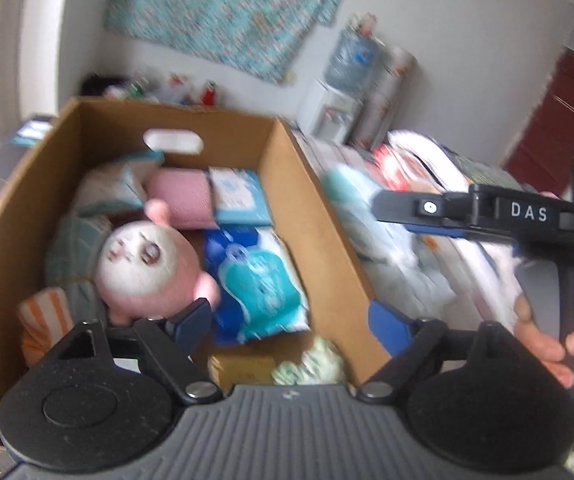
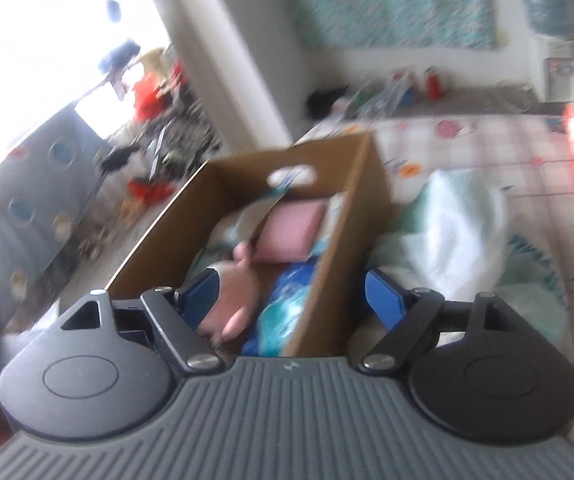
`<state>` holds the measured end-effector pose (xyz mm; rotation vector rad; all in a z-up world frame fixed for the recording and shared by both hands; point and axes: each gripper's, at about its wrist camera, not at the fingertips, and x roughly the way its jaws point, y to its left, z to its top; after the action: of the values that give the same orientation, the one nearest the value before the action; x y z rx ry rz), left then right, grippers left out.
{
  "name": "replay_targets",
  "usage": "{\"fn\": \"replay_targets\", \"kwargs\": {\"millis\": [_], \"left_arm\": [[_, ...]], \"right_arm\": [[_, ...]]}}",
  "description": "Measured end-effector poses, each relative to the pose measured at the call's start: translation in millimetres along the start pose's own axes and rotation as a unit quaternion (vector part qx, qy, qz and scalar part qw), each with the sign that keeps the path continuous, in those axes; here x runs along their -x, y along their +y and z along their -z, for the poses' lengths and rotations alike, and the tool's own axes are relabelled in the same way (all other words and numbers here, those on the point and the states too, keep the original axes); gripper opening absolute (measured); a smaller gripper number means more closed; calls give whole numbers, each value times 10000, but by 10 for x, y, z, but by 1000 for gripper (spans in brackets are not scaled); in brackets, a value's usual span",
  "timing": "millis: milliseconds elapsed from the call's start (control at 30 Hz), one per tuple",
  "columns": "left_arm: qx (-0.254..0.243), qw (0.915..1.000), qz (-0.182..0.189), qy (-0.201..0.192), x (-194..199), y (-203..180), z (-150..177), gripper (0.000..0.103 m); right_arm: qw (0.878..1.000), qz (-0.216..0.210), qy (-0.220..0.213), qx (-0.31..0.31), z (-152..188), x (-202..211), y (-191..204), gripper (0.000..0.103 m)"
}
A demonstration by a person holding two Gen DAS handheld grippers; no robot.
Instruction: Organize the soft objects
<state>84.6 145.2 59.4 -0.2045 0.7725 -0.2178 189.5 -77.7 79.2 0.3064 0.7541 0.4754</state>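
A: Left wrist view first. The left gripper (image 1: 289,320) hangs over the box (image 1: 319,216), jaws spread wide with nothing between them. The plush (image 1: 147,268) lies inside, face up, against a blue pack (image 1: 263,280). A pink pad (image 1: 183,200) and more packs sit behind it.

B: And on the right of that view?

A: The other gripper shows there, a hand (image 1: 555,340) on its handle, over a pile of soft packs (image 1: 399,252) outside the box on the bed.

B: Risks?

A: The picture is blurred, so I judge the hand is moving fast. One finger sits inside the box wall and the other outside; a drop from here could catch the cardboard rim and shove or tip the box.

B: Right wrist view?

A: The right gripper (image 2: 291,292) is also spread and empty. It looks along the same wall, with the plush (image 2: 235,300) and pink pad (image 2: 291,232) inside and a white bag (image 2: 459,232) just outside.

B: Same hazard?

A: Yes, its fingers straddle the wall too. Also, both grippers hang close together; they could knock each other when one reaches for the pile. Slippery plastic packs may slide from a shallow pinch.
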Motion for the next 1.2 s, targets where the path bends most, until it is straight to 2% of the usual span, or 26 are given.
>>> {"fn": "replay_targets", "kwargs": {"millis": [100,233,367,500,600,700,767,867,1033,1200], "left_arm": [[-147,9969,-615,-470,30,-76,-2,93],[-248,9888,-1007,-1073,86,-195,70,98],[-224,9847,-1054,-1370,145,-311,159,98],[-21,9827,-1141,-1457,288,-384,359,99],[185,9851,-1161,-1254,410,-413,527,99],[92,9831,-1379,-1202,555,-468,722,101],[27,9821,-1500,-1140,645,-493,838,103],[101,9817,-1557,-1090,776,-490,1015,103],[237,9796,-1678,-1085,879,-513,1191,103],[73,9803,-1820,-761,768,-603,1249,103]], "right_arm": [[9955,749,-573,30,117,16,-150,80],[9733,1815,-1221,697,412,77,-74,86],[9630,2176,-1471,595,713,174,-70,93],[9645,2281,-1299,301,993,314,-102,94],[9663,2338,-1067,173,1175,426,-93,94],[9687,2298,-933,113,1357,559,-16,94],[9704,2262,-831,187,1452,631,52,102],[9703,2287,-754,240,1563,725,115,102],[9713,2213,-841,214,1684,908,164,102],[9689,2222,-1062,234,1735,1011,177,102]]}}
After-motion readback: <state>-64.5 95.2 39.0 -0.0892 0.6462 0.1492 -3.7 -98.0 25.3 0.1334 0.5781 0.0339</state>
